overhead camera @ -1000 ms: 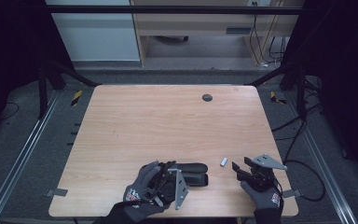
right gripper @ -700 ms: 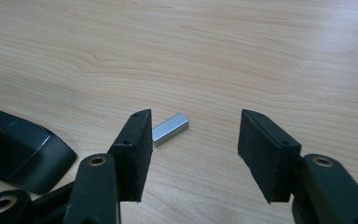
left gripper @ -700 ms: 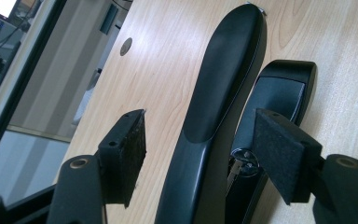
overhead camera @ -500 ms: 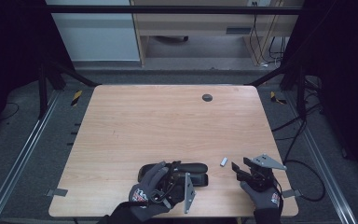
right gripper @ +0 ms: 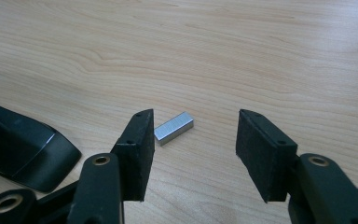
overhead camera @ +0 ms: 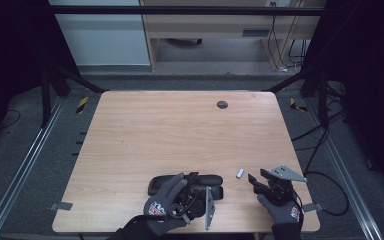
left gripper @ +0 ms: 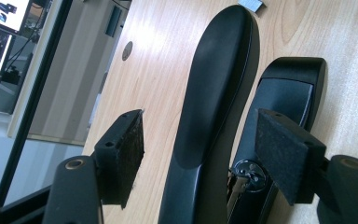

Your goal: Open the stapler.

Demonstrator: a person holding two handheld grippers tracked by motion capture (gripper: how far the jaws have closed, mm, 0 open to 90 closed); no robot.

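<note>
The left gripper (left gripper: 200, 154) stands spread astride the opened black stapler (left gripper: 221, 93), pads clear. The right gripper (right gripper: 193, 154), spread and just been closing, frames the staple strip (right gripper: 173, 127).

Matt black plastic stapler (left gripper: 219, 93); shiny metal staple block (right gripper: 173, 127); smooth pale wood-grain table (overhead camera: 170, 135)

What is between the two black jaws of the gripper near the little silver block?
Bare wooden table. In the right gripper view, the right gripper stands open, and the staple block lies just ahead of its jaws, near one pad.
</note>
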